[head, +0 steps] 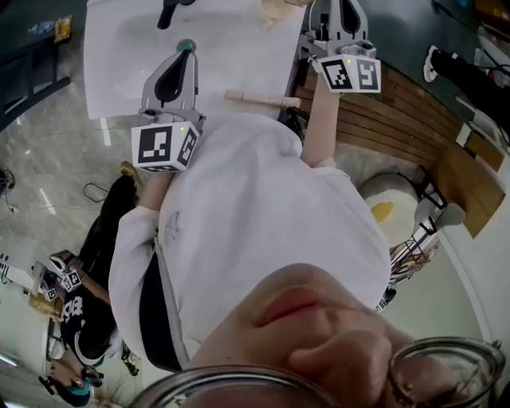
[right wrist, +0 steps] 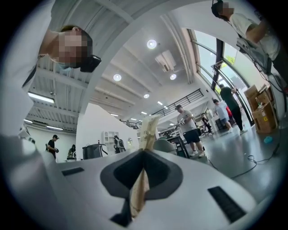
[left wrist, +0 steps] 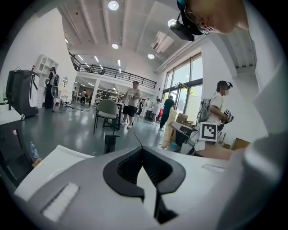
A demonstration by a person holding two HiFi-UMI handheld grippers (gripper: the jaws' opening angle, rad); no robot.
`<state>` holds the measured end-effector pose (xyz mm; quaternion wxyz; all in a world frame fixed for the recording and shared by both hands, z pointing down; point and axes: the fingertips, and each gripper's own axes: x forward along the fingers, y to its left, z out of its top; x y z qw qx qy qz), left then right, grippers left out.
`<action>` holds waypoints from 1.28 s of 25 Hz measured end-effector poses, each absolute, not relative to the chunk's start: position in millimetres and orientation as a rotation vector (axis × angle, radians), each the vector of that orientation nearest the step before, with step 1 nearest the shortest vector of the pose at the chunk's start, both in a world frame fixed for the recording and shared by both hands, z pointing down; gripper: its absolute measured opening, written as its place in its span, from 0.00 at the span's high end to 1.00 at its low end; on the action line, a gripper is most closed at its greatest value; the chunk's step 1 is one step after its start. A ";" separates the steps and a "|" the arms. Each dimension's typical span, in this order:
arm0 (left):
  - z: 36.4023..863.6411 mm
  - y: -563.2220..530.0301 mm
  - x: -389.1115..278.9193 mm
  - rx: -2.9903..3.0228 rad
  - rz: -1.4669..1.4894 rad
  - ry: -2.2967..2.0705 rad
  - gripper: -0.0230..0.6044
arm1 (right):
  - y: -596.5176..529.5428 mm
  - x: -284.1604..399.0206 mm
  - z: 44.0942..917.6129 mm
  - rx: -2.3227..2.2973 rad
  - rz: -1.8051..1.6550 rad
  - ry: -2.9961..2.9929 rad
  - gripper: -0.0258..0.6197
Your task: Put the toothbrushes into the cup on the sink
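Observation:
My right gripper [right wrist: 145, 152] is shut on a pale wooden toothbrush [right wrist: 145, 134], which sticks up past the jaw tips into the air. In the head view that gripper [head: 341, 20] is held at the white table's far right corner. Another wooden toothbrush [head: 263, 99] lies on the table near its front edge, between the two grippers. My left gripper [head: 183, 52] hovers over the table's front left part; in the left gripper view its jaws [left wrist: 142, 150] meet at the tips with nothing between them. No cup is clearly visible.
The white table [head: 135, 48] fills the top of the head view, with a dark object [head: 169, 12] and a beige object [head: 275, 6] at its far edge. A wooden bench [head: 406, 111] runs to the right. Several people and chairs stand around the hall.

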<state>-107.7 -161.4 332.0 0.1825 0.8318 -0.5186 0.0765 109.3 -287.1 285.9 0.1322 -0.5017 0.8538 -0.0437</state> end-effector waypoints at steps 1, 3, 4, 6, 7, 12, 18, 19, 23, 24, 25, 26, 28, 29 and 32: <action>332.8 -160.7 -107.4 2.345 0.224 -1.463 0.95 | -288.4 109.3 290.8 -1.469 -0.129 2.484 0.94; 334.0 -160.2 -106.7 2.341 0.238 -1.464 0.95 | -291.6 107.7 300.2 -1.496 -0.123 2.503 0.94; 334.5 -160.7 -106.3 2.341 0.242 -1.465 0.96 | -293.8 106.3 304.6 -1.507 -0.117 2.514 0.94; 335.8 -161.9 -106.4 2.341 0.247 -1.469 0.96 | -298.4 102.1 313.8 -1.517 -0.110 2.534 0.94; 336.3 -162.2 -107.0 2.341 0.251 -1.472 0.96 | -300.1 99.4 318.8 -1.517 -0.116 2.539 0.94; 334.6 -161.7 -109.5 2.345 0.268 -1.485 0.95 | -302.8 91.1 341.6 -1.521 -0.172 2.549 0.94; 335.1 -160.6 -111.0 2.332 0.274 -1.495 0.96 | -306.7 95.3 365.4 -1.570 -0.223 2.551 0.94; 335.8 -160.6 -110.5 2.331 0.275 -1.492 0.95 | -307.4 95.9 370.1 -1.580 -0.233 2.554 0.94; 337.7 -161.2 -111.1 2.333 0.277 -1.489 0.95 | -308.5 96.6 386.8 -1.607 -0.266 2.567 0.94; 337.6 -161.3 -111.2 2.332 0.276 -1.489 0.96 | -308.2 96.2 389.6 -1.613 -0.272 2.574 0.94; 337.4 -161.2 -110.8 2.332 0.275 -1.487 0.95 | -307.6 95.9 392.3 -1.618 -0.276 2.582 0.94; 337.2 -160.9 -110.0 2.334 0.276 -1.484 0.95 | -306.8 95.7 395.0 -1.624 -0.280 2.591 0.94; 336.9 -160.3 -108.2 2.339 0.277 -1.477 0.96 | -305.6 95.6 400.6 -1.634 -0.293 2.603 0.94; 337.0 -160.3 -107.6 2.339 0.275 -1.475 0.95 | -305.5 95.5 403.1 -1.639 -0.300 2.605 0.94; 337.1 -161.0 -107.0 2.338 0.273 -1.472 0.95 | -305.3 94.3 407.2 -1.646 -0.310 2.617 0.94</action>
